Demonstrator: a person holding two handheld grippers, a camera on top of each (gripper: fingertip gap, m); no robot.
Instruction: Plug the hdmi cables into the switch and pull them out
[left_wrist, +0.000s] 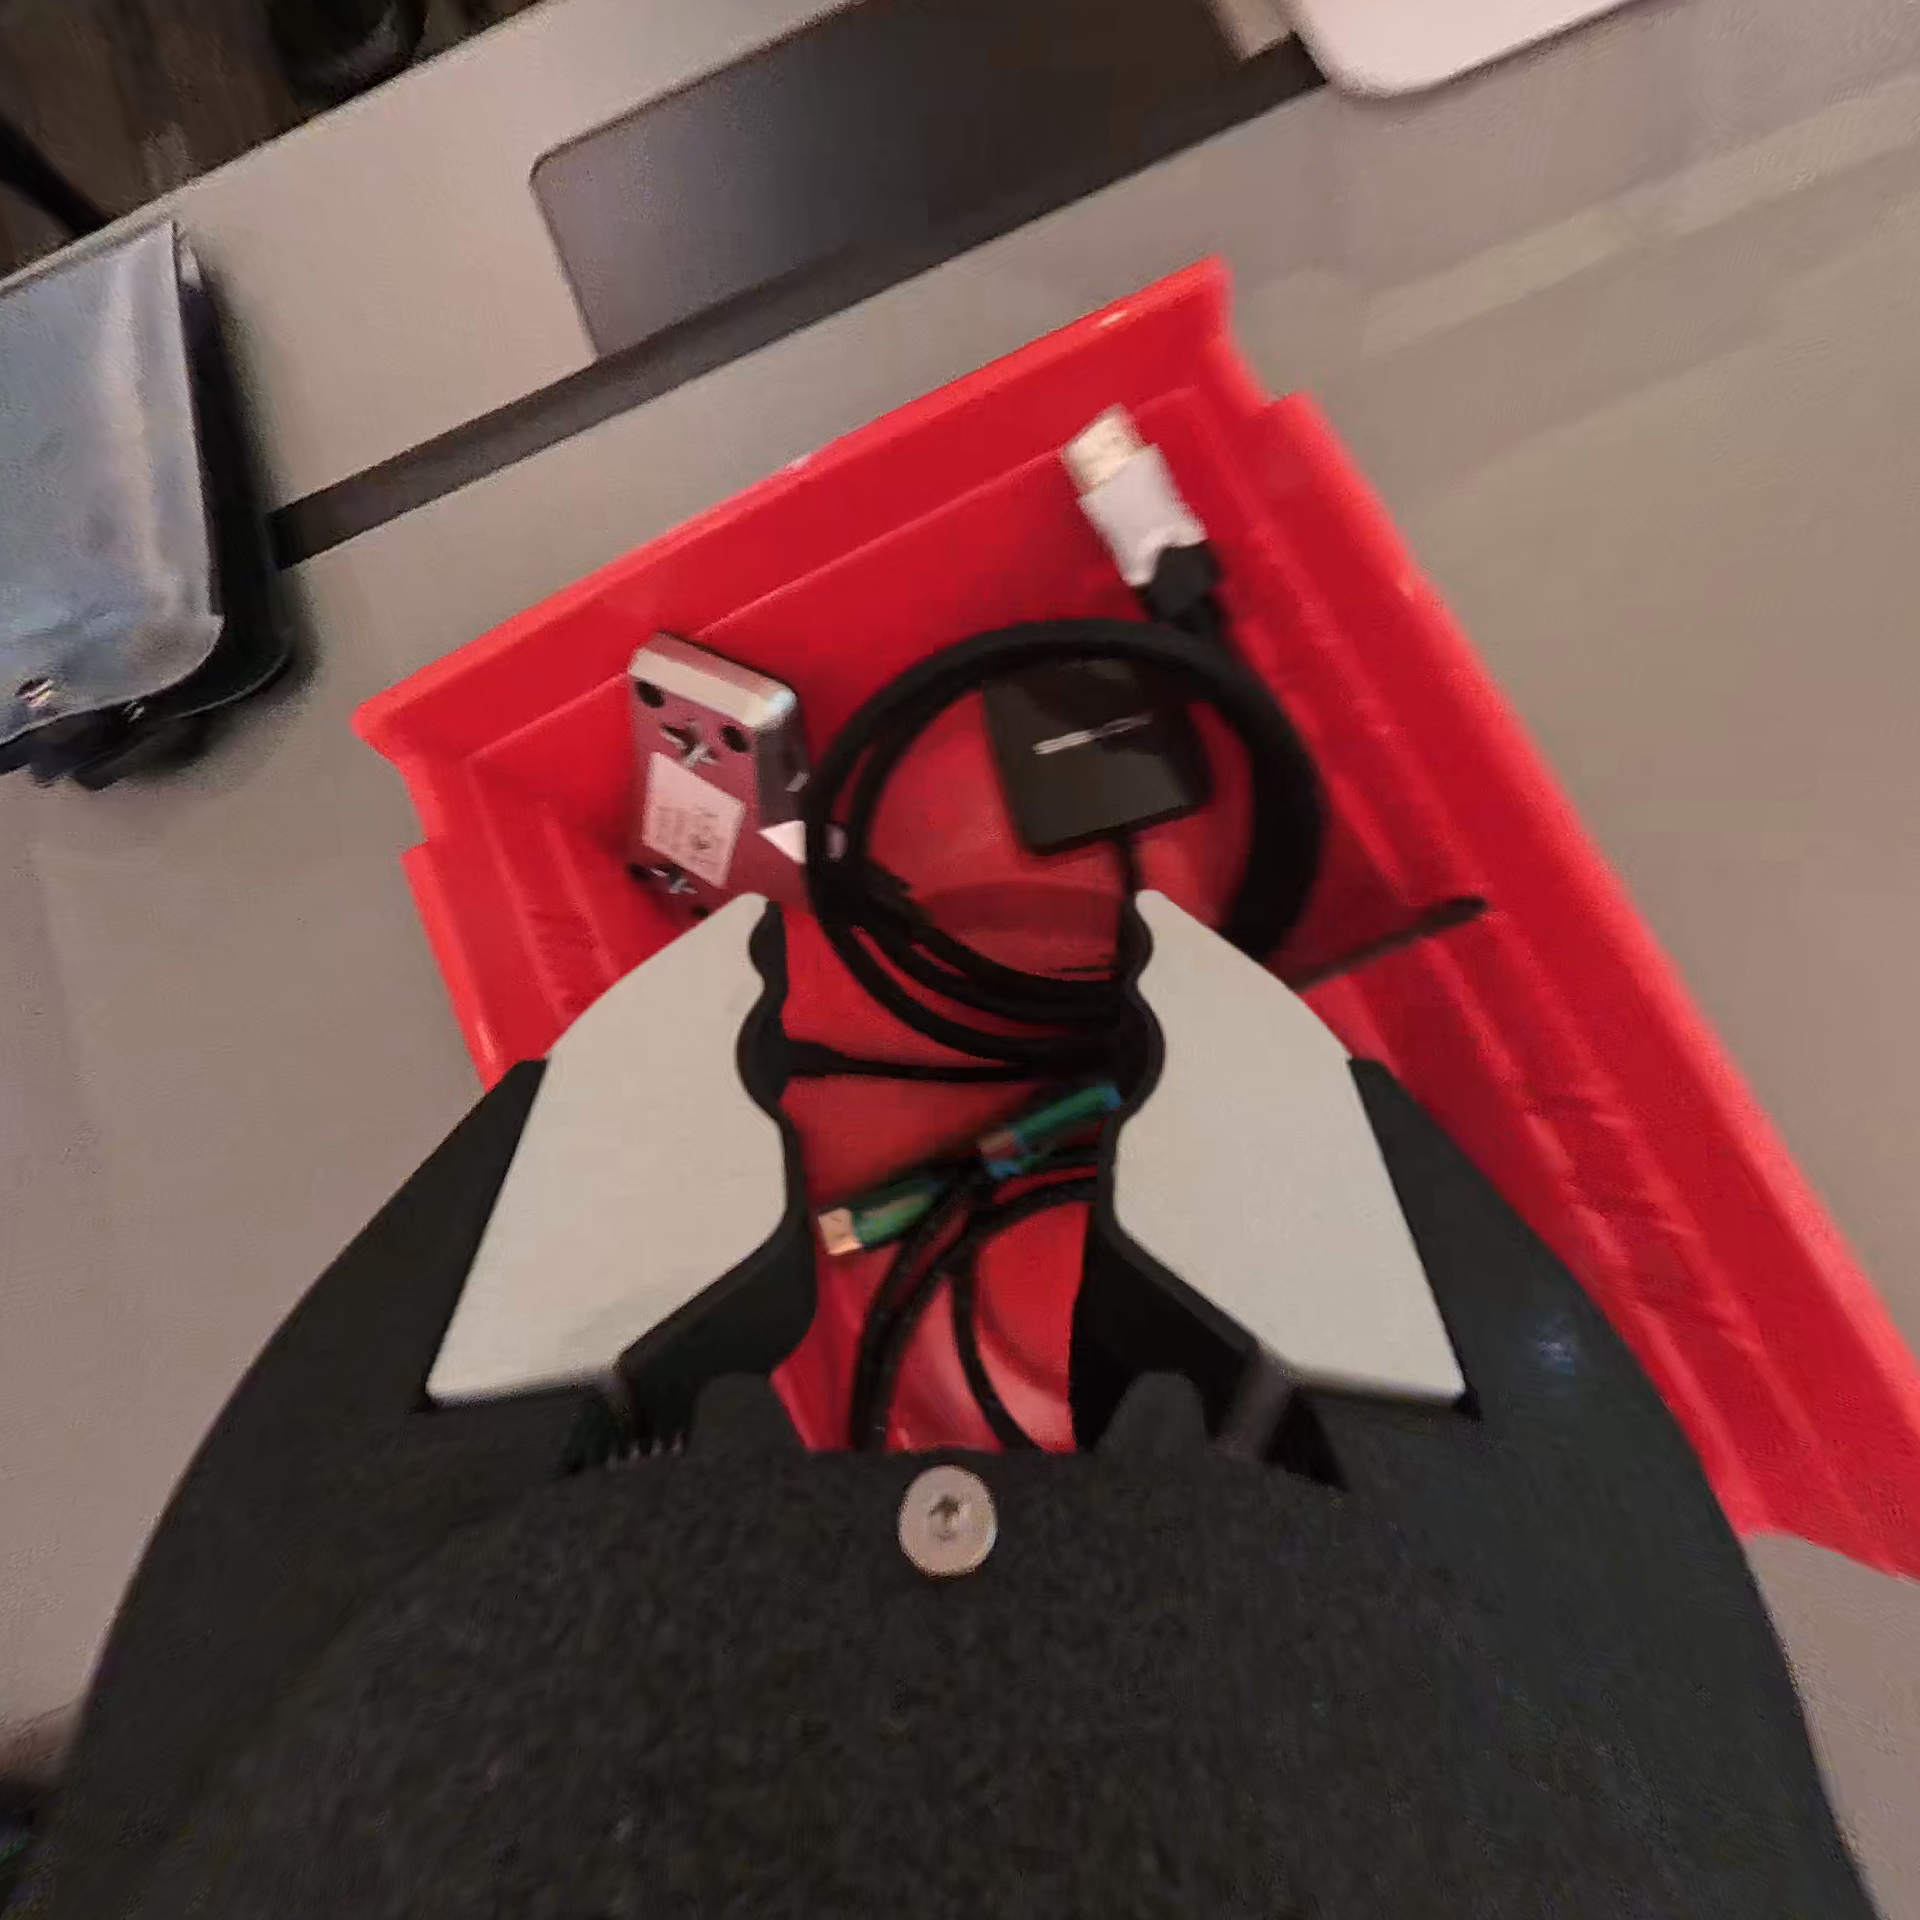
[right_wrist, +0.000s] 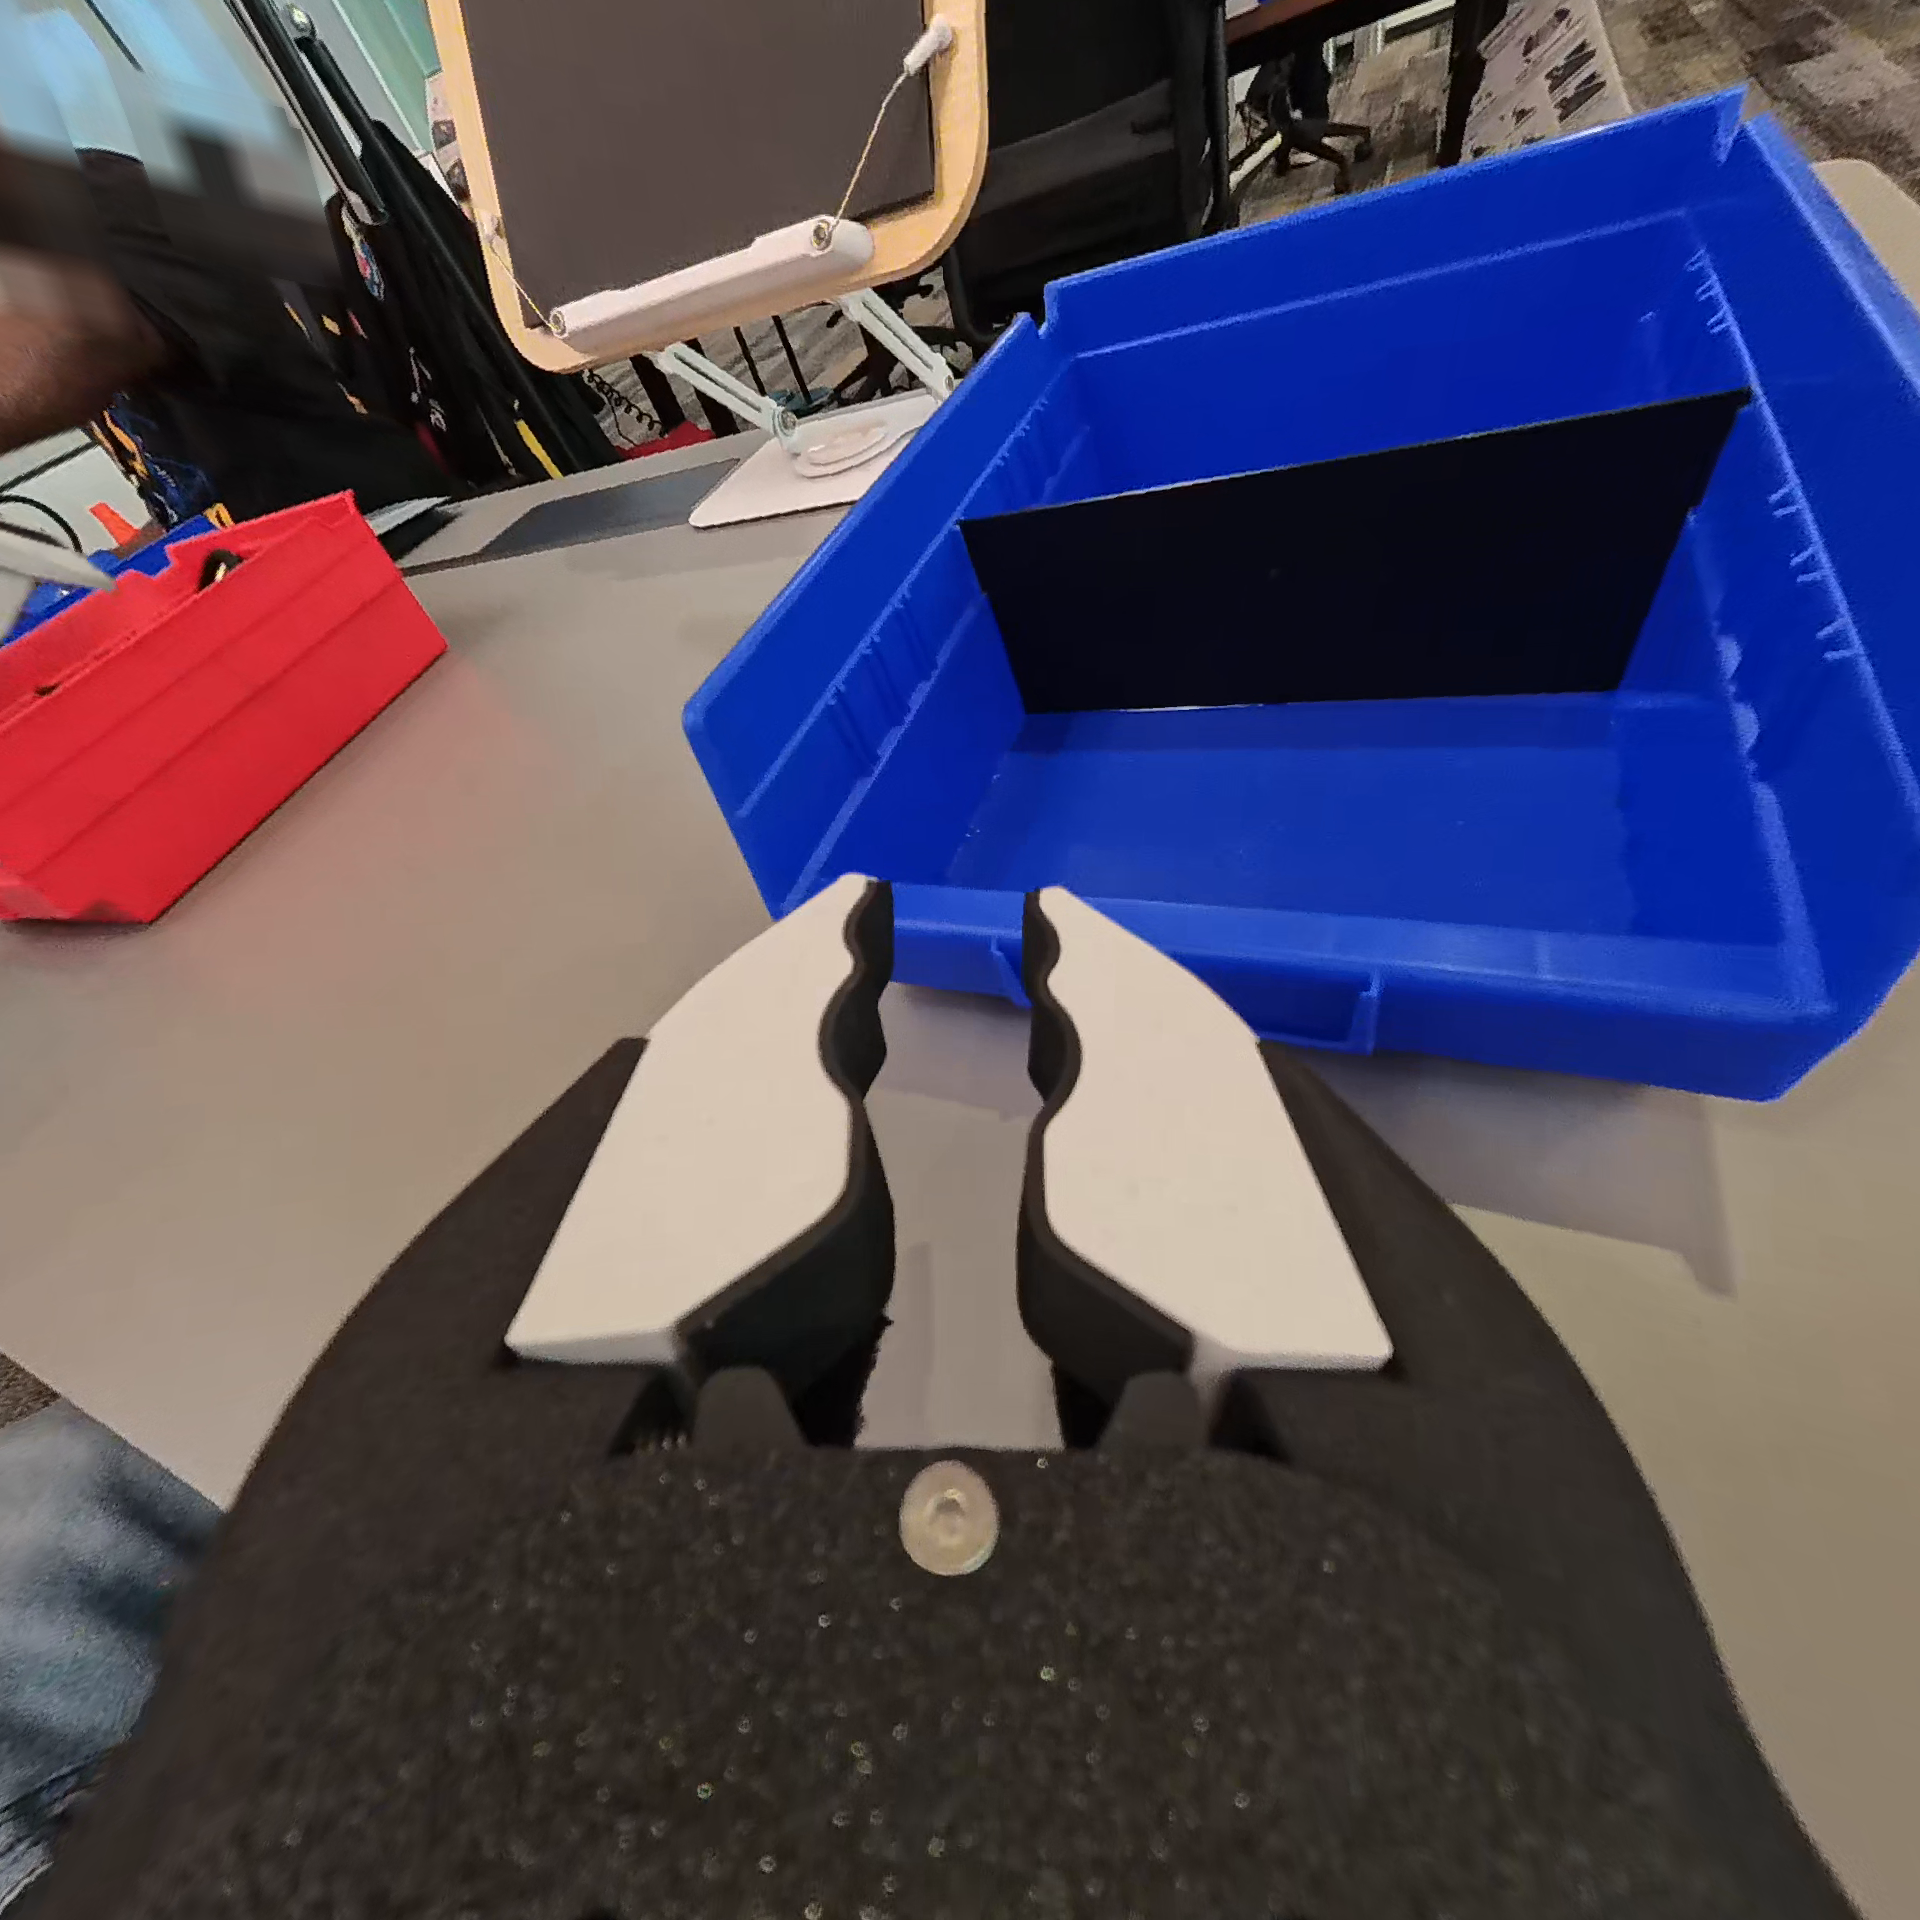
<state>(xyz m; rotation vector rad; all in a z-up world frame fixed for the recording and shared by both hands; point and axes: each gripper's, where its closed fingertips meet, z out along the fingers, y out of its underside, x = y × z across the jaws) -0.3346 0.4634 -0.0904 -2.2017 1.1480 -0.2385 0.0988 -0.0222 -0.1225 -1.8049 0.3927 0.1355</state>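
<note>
Left tool (left_wrist: 951, 914) hung wide over my red bin (left_wrist: 1455, 831), picking among cables (left_wrist: 1039, 987) and the switch (left_wrist: 707, 779) at ten o'clock. Right tool (right_wrist: 956, 904) waited, narrowly parted and empty, before the blue bin (right_wrist: 1351, 977).

Even indoor light, motion blur over the red bin (left_wrist: 1351, 727), wide-angle bending at edges, soft shadow under the blue bin (right_wrist: 1351, 987).

Right gripper (right_wrist: 954, 902) by the blue bin (right_wrist: 1351, 966)
Jaws slightly parted, empty; black divider (right_wrist: 1340, 582) inside; red bin (right_wrist: 208, 717) far left.
</note>
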